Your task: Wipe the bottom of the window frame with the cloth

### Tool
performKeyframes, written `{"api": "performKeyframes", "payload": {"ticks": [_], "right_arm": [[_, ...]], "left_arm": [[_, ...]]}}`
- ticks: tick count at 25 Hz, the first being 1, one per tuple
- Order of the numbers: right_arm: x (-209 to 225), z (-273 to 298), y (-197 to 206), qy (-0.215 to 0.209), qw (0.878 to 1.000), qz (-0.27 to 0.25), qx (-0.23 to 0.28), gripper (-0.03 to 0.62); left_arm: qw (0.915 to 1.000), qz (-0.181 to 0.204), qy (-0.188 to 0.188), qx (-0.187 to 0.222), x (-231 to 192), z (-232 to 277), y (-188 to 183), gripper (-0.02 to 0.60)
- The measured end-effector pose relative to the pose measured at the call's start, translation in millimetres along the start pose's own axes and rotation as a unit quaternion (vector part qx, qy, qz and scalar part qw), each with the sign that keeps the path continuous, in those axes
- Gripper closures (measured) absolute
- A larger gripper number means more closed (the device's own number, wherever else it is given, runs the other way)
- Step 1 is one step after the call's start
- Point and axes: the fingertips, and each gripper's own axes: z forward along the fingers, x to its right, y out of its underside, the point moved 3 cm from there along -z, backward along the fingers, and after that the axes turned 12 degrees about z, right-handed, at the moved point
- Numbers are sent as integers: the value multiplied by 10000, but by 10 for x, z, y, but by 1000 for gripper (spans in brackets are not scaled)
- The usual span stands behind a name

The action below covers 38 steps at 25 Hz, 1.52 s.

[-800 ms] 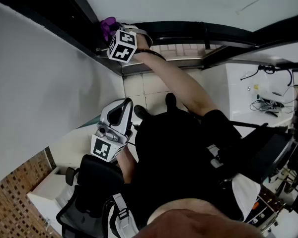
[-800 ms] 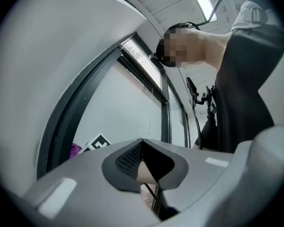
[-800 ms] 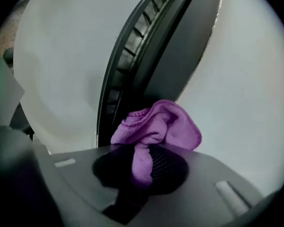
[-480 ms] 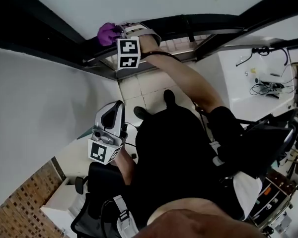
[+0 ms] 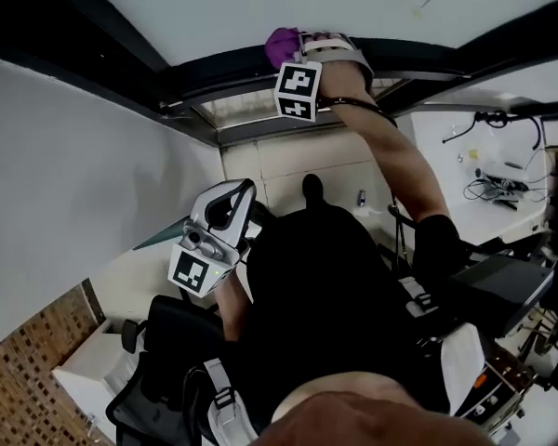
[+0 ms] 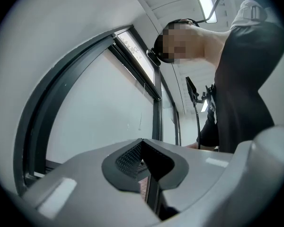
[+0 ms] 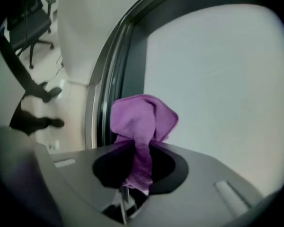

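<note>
A purple cloth bunches out of my right gripper, which is shut on it and held out against the dark window frame at its bottom rail. In the right gripper view the cloth presses by the dark frame beside the pale pane. My left gripper hangs low near the person's body, away from the window. Its jaws are closed together with nothing between them, and that gripper points at another stretch of frame.
A grey wall fills the left. Tiled floor lies below the window. A white desk with cables stands at the right, a black office chair at the lower left.
My right gripper has slid the purple cloth rightward along the bottom of the window frame. The left gripper stays low near the body.
</note>
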Motion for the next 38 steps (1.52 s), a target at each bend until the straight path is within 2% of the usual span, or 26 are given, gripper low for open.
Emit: {"api": "performKeyframes", "payload": {"ticks": [1,2,4,5,6,9,11,13,15,19,22,24,26,29,33,38], "right_arm": [[31,-183,-210,-250,9967,493,591,525],[53,-382,-512,-620,9836,1058,1323,525],[80,-654,-1167,-1340,9366,1974,2565,524],[87,-670,-1437,-1515,9186,2237,2886,523],[80,-612,-1673,-1601,9081,2406,3030,523],[-76,-331,-2319,-1937,8945,2635,3047,523],[-158,-265,-2551,-1915,8982,2530,3041,528],[-194,-279,-2566,-1658,9137,2090,3064,526],[-221,-261,-2386,-1324,9338,1583,2922,526],[-186,-63,-1478,-469,9775,827,1885,526],[-73,105,-644,10,9950,489,876,528],[-2,193,-178,146,9993,254,246,528],[28,235,119,114,9998,45,-168,526],[46,104,266,-148,9990,-112,-402,526],[324,15,465,349,9966,-291,-690,525],[200,173,634,325,9924,-838,-837,531]], "left_arm": [[10000,18,-75,-6,-27,-28,-14,580],[9999,36,-169,4,-77,-79,-34,580],[9994,54,-350,24,-155,-185,-69,580],[9991,63,-421,32,-160,-217,-89,580],[9988,65,-483,34,-150,-243,-108,580],[9979,120,-635,7,-181,-351,-183,580],[9974,162,-706,-26,-250,-459,-214,580],[9968,154,-783,-78,-287,-526,-193,580],[9967,160,-791,-115,-278,-488,-166,580],[9982,156,-568,-117,-241,-322,-106,580],[9993,116,-333,-109,-218,-164,-65,580],[9998,75,-148,-75,-166,-31,-45,580],[10000,62,36,-34,-86,103,-39,580],[9997,89,217,31,42,243,-72,580],[9998,74,161,66,82,252,-70,580],[10000,3,3,16,93,192,-10,580]]}}
